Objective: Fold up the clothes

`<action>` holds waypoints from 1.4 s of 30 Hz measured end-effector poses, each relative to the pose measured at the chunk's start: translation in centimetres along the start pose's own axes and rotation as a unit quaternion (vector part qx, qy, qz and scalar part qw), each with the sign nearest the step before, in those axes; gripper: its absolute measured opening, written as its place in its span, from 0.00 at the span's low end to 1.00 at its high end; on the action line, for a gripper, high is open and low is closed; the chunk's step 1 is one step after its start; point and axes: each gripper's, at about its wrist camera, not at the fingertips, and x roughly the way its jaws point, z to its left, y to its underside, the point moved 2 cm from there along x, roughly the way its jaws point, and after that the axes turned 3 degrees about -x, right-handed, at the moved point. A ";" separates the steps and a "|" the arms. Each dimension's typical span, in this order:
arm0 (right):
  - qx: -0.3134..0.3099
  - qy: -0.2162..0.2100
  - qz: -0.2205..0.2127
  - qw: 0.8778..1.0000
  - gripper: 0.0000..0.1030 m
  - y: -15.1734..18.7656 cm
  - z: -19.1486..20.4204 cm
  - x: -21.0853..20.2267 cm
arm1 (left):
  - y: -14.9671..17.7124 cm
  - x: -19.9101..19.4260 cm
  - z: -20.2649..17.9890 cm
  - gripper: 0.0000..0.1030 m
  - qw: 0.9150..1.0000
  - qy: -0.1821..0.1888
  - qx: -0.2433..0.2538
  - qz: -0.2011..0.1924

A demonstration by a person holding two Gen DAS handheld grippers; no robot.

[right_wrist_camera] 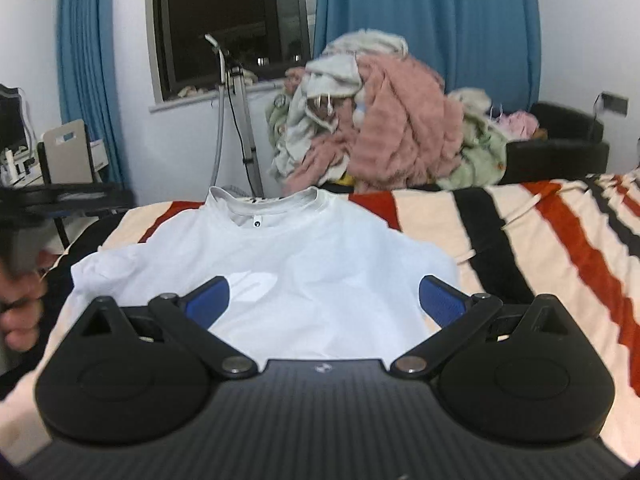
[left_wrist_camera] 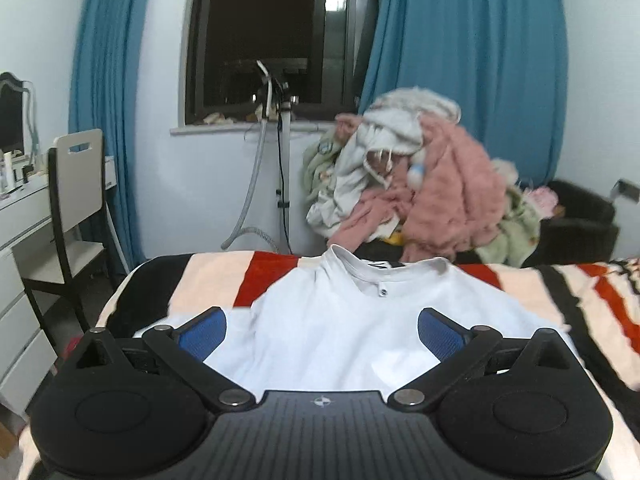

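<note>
Left wrist view puts your left gripper point(left_wrist_camera: 322, 332) nearest: a ribbed black body, two round matte housings, and blue textured pads point(left_wrist_camera: 202, 334) spread wide with nothing between them. Just beyond those pads lies the white T-shirt point(left_wrist_camera: 332, 320), smooth thin cotton spread face up on the bed, its ribbed round collar point(left_wrist_camera: 362, 270) pointing away from you toward the window. Under it you see the striped blanket point(left_wrist_camera: 560, 300), a soft fleecy cover in broad cream, red and black bands.

From the right wrist camera, your right gripper point(right_wrist_camera: 324, 302) is likewise released, its blue pads point(right_wrist_camera: 442, 300) apart above the shirt's lower body point(right_wrist_camera: 304, 264). At the left edge your left hand point(right_wrist_camera: 20, 304) shows, blurred, gripping the other tool.

Past the foot of the bed a heap of clothes point(left_wrist_camera: 424, 184) rises, fluffy pink plush over grey-white and pale green fabrics. Farther back hang teal curtains point(left_wrist_camera: 472, 64) in long folds beside a dark window point(left_wrist_camera: 264, 36).
</note>
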 end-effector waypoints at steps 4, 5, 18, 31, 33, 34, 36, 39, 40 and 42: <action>0.000 -0.005 -0.026 1.000 1.00 2.4 0.2 -1.9 | 5.5 -6.3 0.7 1.00 1.000 0.003 0.001 -0.018; 0.000 -0.007 -0.032 0.999 1.00 3.0 0.3 -2.3 | 6.9 -7.7 0.9 1.00 1.000 0.004 0.001 -0.021; 0.020 -0.023 -0.045 0.999 1.00 5.8 1.3 -2.4 | 10.4 -1.6 9.5 0.97 0.976 -0.017 -0.204 0.068; -0.023 -0.089 0.000 0.996 1.00 7.8 3.7 2.6 | 7.2 13.1 22.3 0.47 0.932 -0.065 -0.353 0.048; -0.013 -0.097 0.010 0.995 1.00 8.0 3.6 3.3 | 6.8 15.0 23.1 0.38 0.933 -0.058 -0.351 0.053; -0.007 -0.100 0.016 0.995 1.00 8.1 3.6 3.8 | 6.5 15.8 23.1 0.29 0.937 -0.052 -0.340 0.057; 0.001 -0.105 0.028 0.994 1.00 8.1 3.7 4.7 | 5.8 17.4 23.0 0.13 0.945 -0.038 -0.317 0.063; 0.008 -0.095 0.032 0.995 0.99 8.0 3.8 5.6 | 2.9 18.9 21.9 0.05 0.975 -0.025 -0.209 0.071; 0.012 -0.088 0.022 0.996 0.99 7.8 3.7 5.5 | 1.7 19.3 21.7 0.04 0.982 -0.039 -0.169 0.075; 0.022 -0.076 0.000 0.997 0.99 7.2 3.4 5.3 | -1.1 20.6 22.4 0.04 0.985 -0.078 -0.122 0.092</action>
